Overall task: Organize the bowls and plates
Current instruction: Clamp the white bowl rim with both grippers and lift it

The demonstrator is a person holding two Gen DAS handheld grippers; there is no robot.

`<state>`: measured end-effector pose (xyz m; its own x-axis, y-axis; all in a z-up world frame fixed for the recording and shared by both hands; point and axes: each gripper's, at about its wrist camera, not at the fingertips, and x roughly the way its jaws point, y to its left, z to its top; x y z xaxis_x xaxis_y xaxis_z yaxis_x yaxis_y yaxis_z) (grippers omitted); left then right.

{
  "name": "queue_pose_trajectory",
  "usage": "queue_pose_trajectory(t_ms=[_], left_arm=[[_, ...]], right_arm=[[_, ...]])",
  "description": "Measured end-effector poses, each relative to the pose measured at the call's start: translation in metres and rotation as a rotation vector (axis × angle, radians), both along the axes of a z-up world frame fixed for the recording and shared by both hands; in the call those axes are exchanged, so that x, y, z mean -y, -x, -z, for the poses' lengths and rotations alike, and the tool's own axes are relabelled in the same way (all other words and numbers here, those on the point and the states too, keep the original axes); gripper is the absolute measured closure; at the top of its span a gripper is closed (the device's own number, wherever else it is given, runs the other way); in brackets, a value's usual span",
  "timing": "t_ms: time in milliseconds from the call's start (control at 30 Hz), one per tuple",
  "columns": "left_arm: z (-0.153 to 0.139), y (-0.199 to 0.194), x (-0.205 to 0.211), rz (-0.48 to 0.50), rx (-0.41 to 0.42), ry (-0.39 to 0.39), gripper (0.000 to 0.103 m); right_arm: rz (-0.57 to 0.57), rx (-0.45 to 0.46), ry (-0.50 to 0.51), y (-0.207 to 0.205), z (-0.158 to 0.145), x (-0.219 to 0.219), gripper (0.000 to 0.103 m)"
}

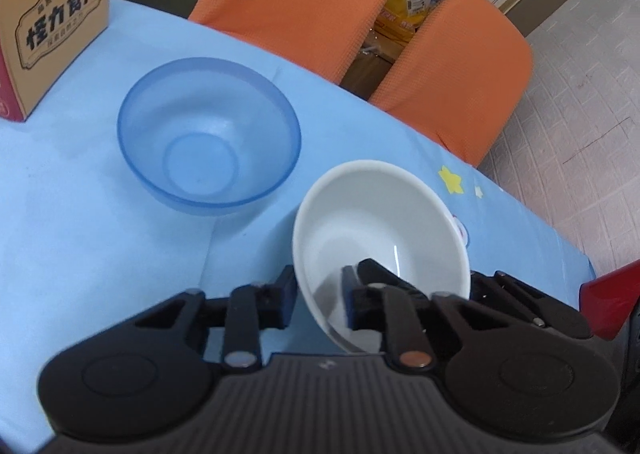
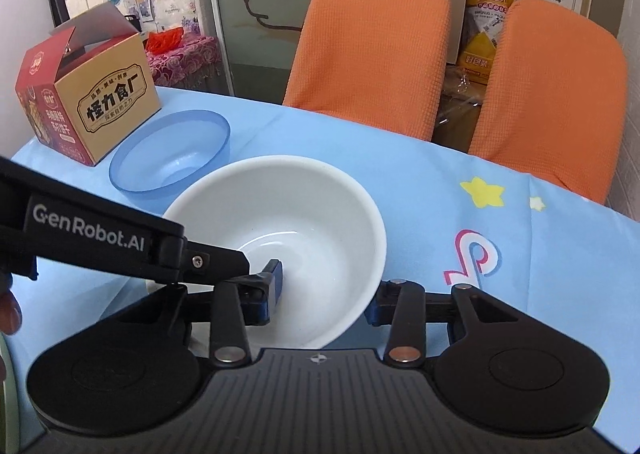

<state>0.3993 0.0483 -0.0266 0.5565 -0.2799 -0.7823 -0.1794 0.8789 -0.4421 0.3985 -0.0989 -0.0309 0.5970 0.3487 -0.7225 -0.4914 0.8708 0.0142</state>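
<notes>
A white bowl (image 1: 380, 238) (image 2: 288, 222) is on the blue tablecloth, tilted in the left wrist view. My left gripper (image 1: 318, 300) straddles its near rim, one finger outside and one inside; the pads stand a little apart from the wall. My right gripper (image 2: 326, 290) is wide open around the bowl's other rim, left finger (image 2: 274, 282) inside, right finger (image 2: 380, 304) outside. The left gripper's arm (image 2: 100, 238) crosses the right wrist view. A translucent blue bowl (image 1: 208, 134) (image 2: 172, 158) stands empty and upright behind the white one.
A cardboard snack box (image 1: 52, 22) (image 2: 92, 94) stands at the table's far left, beside the blue bowl. Two orange chairs (image 2: 368, 50) (image 2: 548, 94) are beyond the far table edge. A red object (image 1: 612, 294) shows at the right edge.
</notes>
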Motion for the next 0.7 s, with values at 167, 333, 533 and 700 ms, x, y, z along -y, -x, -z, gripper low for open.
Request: queue_pose_trajectory(t_ms=[167,333,533,700], left_arm=[[-0.005,0.017,0.003,0.022,0.013,-0.032,0.100],[-0.031,0.047,0.010,0.045,0.065,-0.068,0.100],[-0.061,0.102,0.033,0.109,0.118,-0.102,0.100],[-0.063,0.151,0.055,0.185,0.136,-0.110,0.100]], right_arm=[[-0.021,0.026,0.017,0.018,-0.009,0.000,0.038],[-0.018,0.077,0.018,0.056,-0.027,0.008,0.037],[0.021,0.131,-0.003,0.119,-0.050,0.030,0.032],[0.098,0.143,-0.025,0.173,-0.051,0.049,0.027]])
